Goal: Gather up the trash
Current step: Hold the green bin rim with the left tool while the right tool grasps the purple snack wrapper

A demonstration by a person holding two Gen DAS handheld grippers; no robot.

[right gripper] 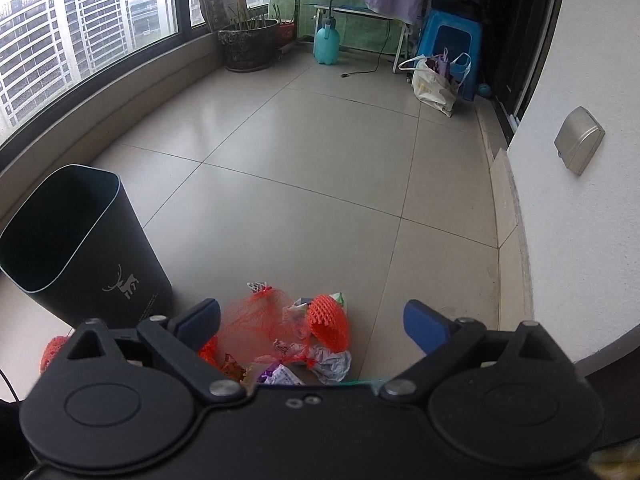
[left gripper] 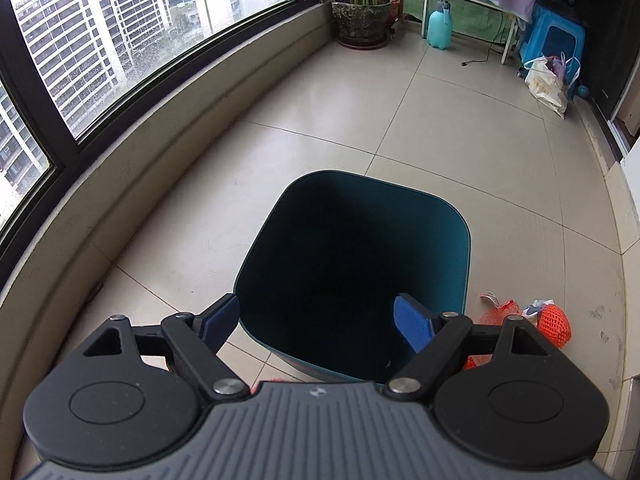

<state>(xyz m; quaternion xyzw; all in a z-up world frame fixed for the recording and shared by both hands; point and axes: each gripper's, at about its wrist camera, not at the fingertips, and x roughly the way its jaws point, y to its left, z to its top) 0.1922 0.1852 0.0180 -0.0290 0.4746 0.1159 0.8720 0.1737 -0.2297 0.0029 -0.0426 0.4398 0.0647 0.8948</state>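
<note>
A dark teal trash bin (left gripper: 448, 248) stands upright on the tiled floor, its inside dark. My left gripper (left gripper: 318, 322) hovers open above its near rim, nothing between the blue pads. In the right wrist view the same bin (right gripper: 100, 264) stands at the left with a deer logo. A pile of trash lies on the floor beside it: an orange foam fruit net (right gripper: 328, 322), a red mesh bag (right gripper: 256, 316), crumpled paper (right gripper: 332, 362) and wrappers (right gripper: 280, 376). My right gripper (right gripper: 312, 326) hangs open just above this pile. The orange net (left gripper: 552, 326) also shows right of the bin.
A curved window ledge (left gripper: 160, 148) runs along the left. At the far end stand a potted plant (left gripper: 362, 16), a teal spray bottle (left gripper: 439, 26), a blue stool (left gripper: 556, 36) and a white bag (left gripper: 546, 84). A white wall (right gripper: 580, 200) bounds the right.
</note>
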